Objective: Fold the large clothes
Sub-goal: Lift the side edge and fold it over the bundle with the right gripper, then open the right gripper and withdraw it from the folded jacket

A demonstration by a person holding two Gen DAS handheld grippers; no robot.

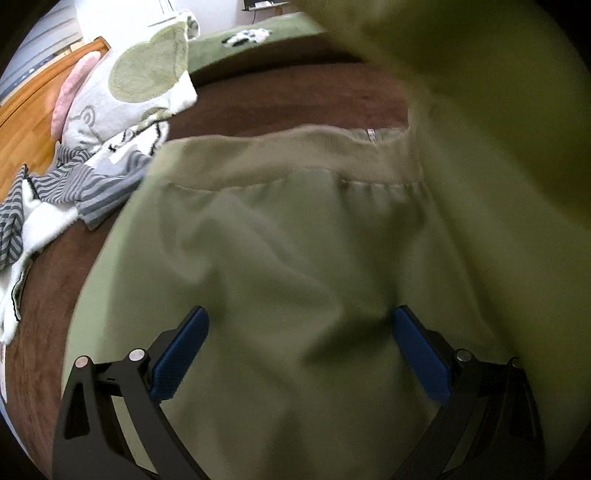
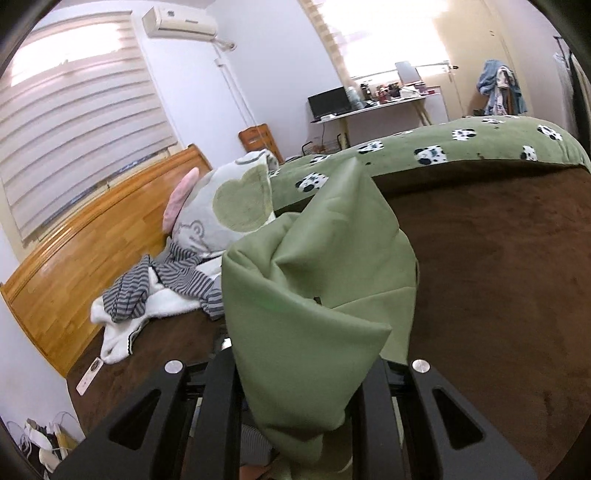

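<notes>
Garment (image 1: 295,251): large, olive-green, lying on a brown bed cover (image 1: 288,99). In the left wrist view its elastic waistband (image 1: 295,155) sits at the far end, running crosswise to the camera's line of sight, with a small label at the seam; the body of the cloth runs from the waistband back toward the camera, so the long axis lies along the line of the fingers, as far as can be seen. Part of the fabric is lifted, blurred, at the upper right of that view.

Left gripper (image 1: 300,354): jaws spread wide, blue pads (image 1: 181,354) apart, held just above the cloth; grasping nothing.

Right gripper (image 2: 301,373): black fingers closed in on a bunched fold of the same green garment (image 2: 317,280), which rises in a crumpled peak from between them, its tip pointing up and away from the camera.

Surroundings: green panda-print blanket (image 2: 443,147) at the far edge of the bed; white-and-green plush pillow (image 2: 229,206) by a wooden headboard (image 2: 92,254); striped grey garment (image 2: 162,280) on white fleece beside the pillow; window blinds (image 2: 74,129), air conditioner (image 2: 179,20), desk (image 2: 376,105) along the walls.
</notes>
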